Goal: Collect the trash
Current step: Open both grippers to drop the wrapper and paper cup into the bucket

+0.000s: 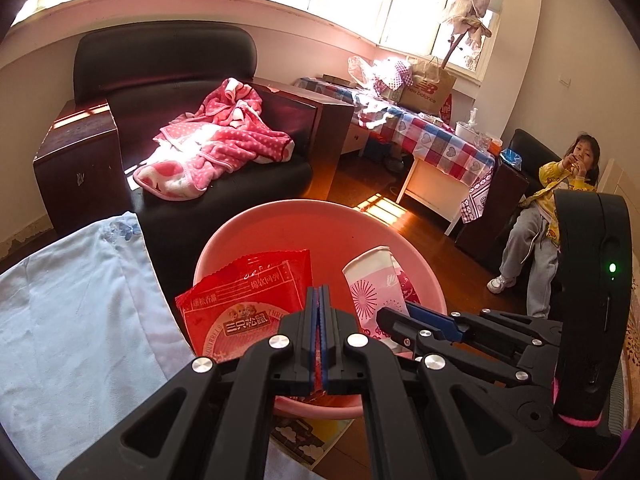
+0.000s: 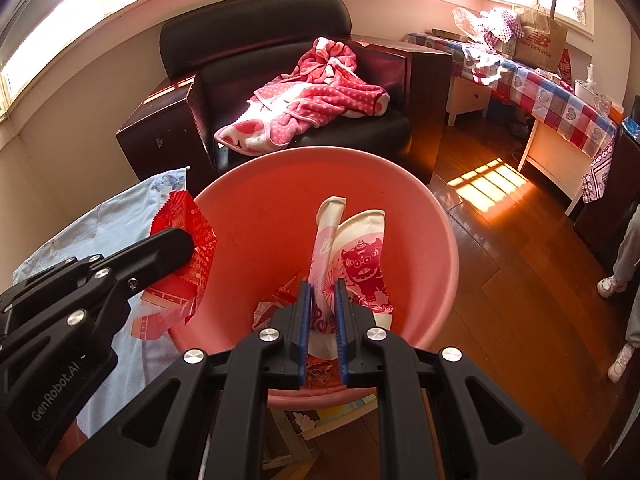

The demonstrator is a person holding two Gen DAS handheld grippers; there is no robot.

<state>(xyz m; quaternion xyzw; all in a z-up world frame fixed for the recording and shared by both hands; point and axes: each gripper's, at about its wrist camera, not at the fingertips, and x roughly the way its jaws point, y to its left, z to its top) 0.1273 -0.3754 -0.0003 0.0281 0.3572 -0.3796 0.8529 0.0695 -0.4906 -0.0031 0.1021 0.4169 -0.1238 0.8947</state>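
The left gripper is clamped on the red snack wrapper at the pink basin's left rim; the right gripper pinches the flattened paper cup above its middle. Move the wrapper inward, then release both

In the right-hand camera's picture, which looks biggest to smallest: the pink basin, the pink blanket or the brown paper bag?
1. Pink basin, though nearest the camera.
2. Pink blanket.
3. Brown paper bag, farthest away.
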